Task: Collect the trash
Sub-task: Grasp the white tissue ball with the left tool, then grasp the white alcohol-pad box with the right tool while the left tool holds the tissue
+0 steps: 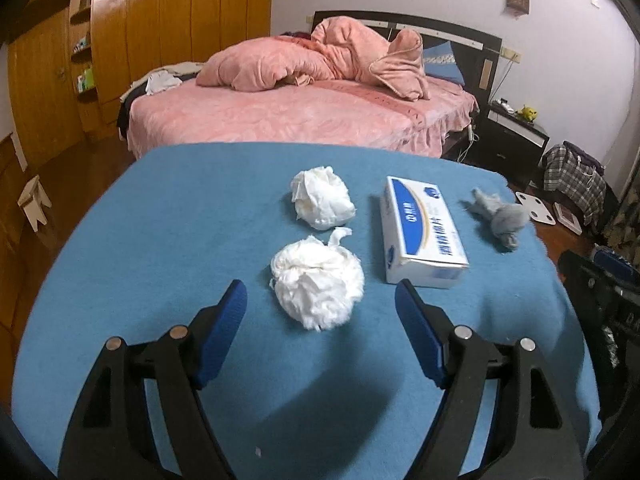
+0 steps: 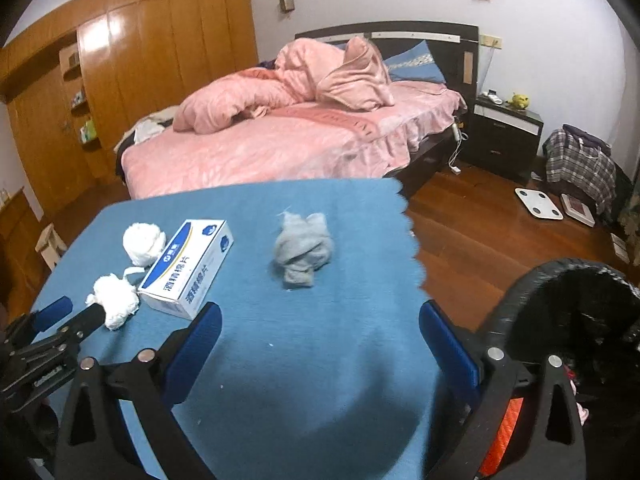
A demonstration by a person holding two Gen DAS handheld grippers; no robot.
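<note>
Four items of trash lie on the blue-covered table (image 1: 160, 220): a near white paper wad (image 1: 318, 286), a far white paper wad (image 1: 322, 200), a white-and-blue carton (image 1: 422, 232) printed with characters, lying flat just right of the wads, and a grey crumpled wad (image 2: 302, 248) near the table's right edge, well apart from the carton. Handling, by judgement: all three wads look light, soft and compressible, with no firm edge; each is best pinched across its middle, where the bulk will crush and hold. Loose tails, such as the strip sticking up from the near wad, may tear or slip and are poor grips. The carton looks light but stiff, with smooth faces; take it across its narrow width. Left gripper (image 1: 320, 304): jaws wide apart, holding nothing, the near wad lying between and just beyond the fingertips, apparently untouched. Right gripper (image 2: 320, 320): jaws wide apart, empty, aimed toward the grey wad, not near it. Container: one dark round bin (image 2: 516, 300) at the table's right side, lined in black; contents dim, something orange-red and pink low inside, otherwise indistinct.
</note>
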